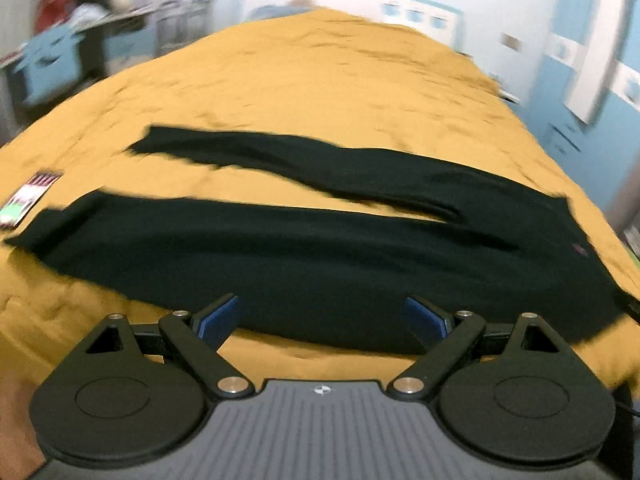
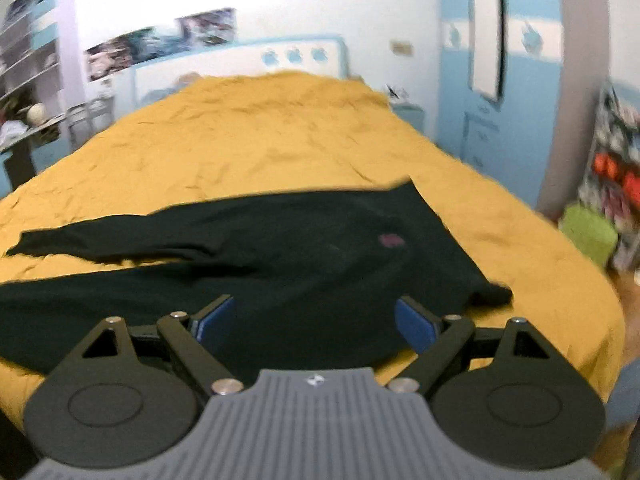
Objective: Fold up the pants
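Observation:
Black pants lie flat on a mustard-yellow bed, legs spread apart toward the left and waist at the right. My left gripper is open and empty, hovering above the near leg's front edge. In the right wrist view the pants show their waist end with a small pink logo. My right gripper is open and empty, above the near edge of the waist part.
A small striped packet lies on the bed by the near leg's cuff. Shelves stand at the left, a blue wall and door at the right, and a green box sits beside the bed.

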Demonstrator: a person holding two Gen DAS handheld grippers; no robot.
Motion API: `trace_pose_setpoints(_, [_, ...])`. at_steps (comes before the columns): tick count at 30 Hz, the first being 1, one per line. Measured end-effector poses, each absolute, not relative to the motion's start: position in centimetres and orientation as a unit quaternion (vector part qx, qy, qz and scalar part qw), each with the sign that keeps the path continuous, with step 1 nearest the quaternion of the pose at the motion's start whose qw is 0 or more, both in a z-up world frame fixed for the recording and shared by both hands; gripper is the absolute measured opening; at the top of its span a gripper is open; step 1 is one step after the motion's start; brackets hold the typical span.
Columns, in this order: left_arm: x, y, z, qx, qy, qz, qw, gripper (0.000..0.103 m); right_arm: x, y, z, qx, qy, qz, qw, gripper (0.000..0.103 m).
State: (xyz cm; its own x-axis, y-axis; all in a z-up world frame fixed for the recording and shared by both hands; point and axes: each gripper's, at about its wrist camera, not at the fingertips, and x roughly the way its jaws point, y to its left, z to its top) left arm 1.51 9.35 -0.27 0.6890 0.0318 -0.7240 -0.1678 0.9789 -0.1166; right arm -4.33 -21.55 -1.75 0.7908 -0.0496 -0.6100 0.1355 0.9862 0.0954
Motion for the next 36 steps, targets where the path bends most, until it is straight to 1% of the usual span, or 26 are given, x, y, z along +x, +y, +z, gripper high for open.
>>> trace_pose_setpoints(3, [1.5,13.5,-1.4,-0.113,0.399,0.103,0.904,0.103,-3.4,-25.4,-3.0,0.142,0.350,-0.050,0.925,0.083])
trace_pose_setpoints(6, [1.1,18.1,-1.7,-0.146,0.391,0.141,0.898,0.103,-2.6,-28.1,-4.2,0.183,0.365,-0.054,0.911,0.083])
trace_pose_setpoints(9, [0.5,23.0,-1.9,-0.206,0.372,0.169,0.889,0.103,-2.1,-30.2,-5.1,0.208,0.366,-0.066,0.905,0.082])
trace_pose_setpoints(11, [0.0,26.4,-2.4,-0.243,0.353,0.180,0.886,0.103,-1.8,-31.7,-5.8,0.234,0.374,-0.071,0.895,0.081])
trace_pose_setpoints(13, [-0.3,29.8,-2.8,-0.285,0.337,0.200,0.875,0.103,-1.4,-33.3,-6.7,0.272,0.379,-0.076,0.881,0.076])
trace_pose_setpoints(16, [-1.0,33.7,-3.8,-0.340,0.318,0.220,0.857,0.103,-1.5,-34.9,-7.2,0.318,0.375,-0.078,0.867,0.074])
trace_pose_setpoints(18, [-1.3,35.2,-4.3,-0.367,0.308,0.216,0.851,0.103,-1.4,-35.3,-7.1,0.334,0.367,-0.082,0.864,0.073])
trace_pose_setpoints(21, [-0.9,36.8,-5.0,-0.400,0.291,0.210,0.843,0.103,-0.7,-35.9,-7.2,0.358,0.361,-0.092,0.856,0.067])
trace_pose_setpoints(22, [-0.5,37.2,-5.1,-0.408,0.288,0.208,0.841,0.103,-0.6,-36.0,-7.3,0.368,0.362,-0.094,0.851,0.067])
trace_pose_setpoints(25, [0.9,38.5,-5.7,-0.415,0.289,0.210,0.837,0.103,0.2,-36.1,-7.7,0.400,0.365,-0.096,0.835,0.066])
trace_pose_setpoints(27, [1.9,39.4,-6.2,-0.417,0.291,0.221,0.832,0.103,0.8,-36.1,-7.8,0.409,0.366,-0.101,0.830,0.062])
trace_pose_setpoints(28, [2.2,39.6,-6.5,-0.420,0.292,0.225,0.829,0.095,1.0,-36.1,-7.8,0.412,0.366,-0.102,0.828,0.058])
trace_pose_setpoints(29, [2.4,39.8,-6.6,-0.422,0.293,0.230,0.826,0.082,1.3,-36.1,-7.9,0.418,0.367,-0.107,0.825,0.052])
trace_pose_setpoints(30, [2.6,40.0,-6.6,-0.420,0.299,0.242,0.822,0.077,1.5,-36.1,-8.0,0.423,0.367,-0.112,0.821,0.050])
trace_pose_setpoints(32, [2.9,40.1,-6.6,-0.408,0.317,0.258,0.817,0.055,1.6,-36.4,-8.4,0.445,0.367,-0.122,0.808,0.048])
trace_pose_setpoints(33, [3.0,40.3,-6.5,-0.405,0.322,0.263,0.814,0.052,1.7,-36.5,-8.6,0.458,0.365,-0.125,0.800,0.048])
trace_pose_setpoints(34, [2.9,40.4,-6.5,-0.406,0.321,0.265,0.814,0.042,1.8,-36.6,-8.8,0.468,0.363,-0.126,0.796,0.047])
trace_pose_setpoints(35, [2.8,40.5,-6.3,-0.408,0.319,0.266,0.813,0.024,1.9,-36.7,-8.9,0.472,0.363,-0.128,0.793,0.046])
trace_pose_setpoints(36, [2.6,40.6,-6.1,-0.410,0.317,0.268,0.812,0.016,1.9,-36.7,-9.0,0.474,0.364,-0.132,0.791,0.041])
